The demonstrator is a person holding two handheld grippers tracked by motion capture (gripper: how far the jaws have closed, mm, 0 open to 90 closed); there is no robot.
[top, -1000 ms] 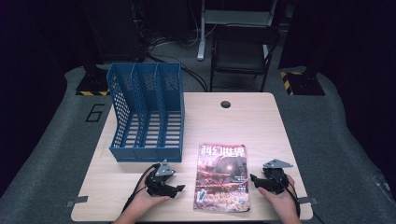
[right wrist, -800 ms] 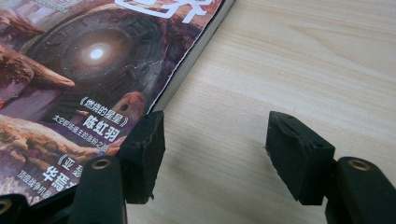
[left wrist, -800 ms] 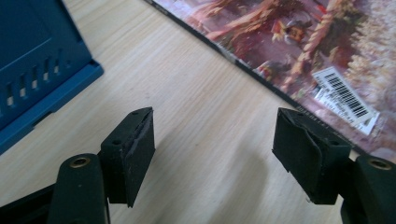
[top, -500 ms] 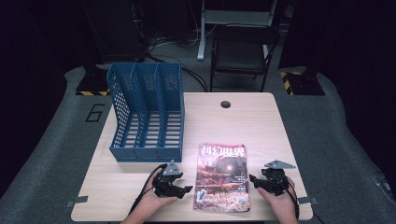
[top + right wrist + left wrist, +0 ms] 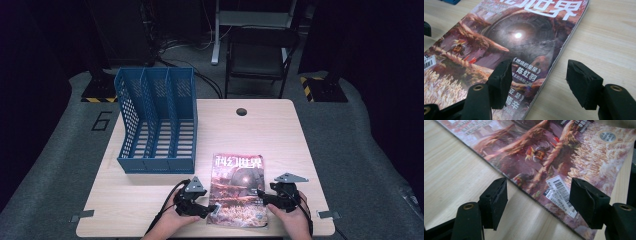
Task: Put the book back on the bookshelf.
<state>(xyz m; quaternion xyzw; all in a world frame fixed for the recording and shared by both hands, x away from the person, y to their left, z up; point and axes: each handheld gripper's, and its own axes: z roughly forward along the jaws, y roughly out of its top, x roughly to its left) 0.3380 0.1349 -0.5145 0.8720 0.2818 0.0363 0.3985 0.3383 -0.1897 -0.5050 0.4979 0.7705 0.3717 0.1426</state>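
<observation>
While the magazine [image 5: 237, 190] is lying flat near the front of the bench [image 5: 280, 135], the left gripper [image 5: 212, 210] and right gripper [image 5: 261, 196] are flanking it in the high view, with a blue rack [image 5: 156, 120] standing behind. Along the left gripper view, open jaws are straddling the magazine's [image 5: 554, 157] edge, gripping nothing. Along the right gripper view, open jaws are straddling its [image 5: 519, 37] other edge, empty too.
</observation>
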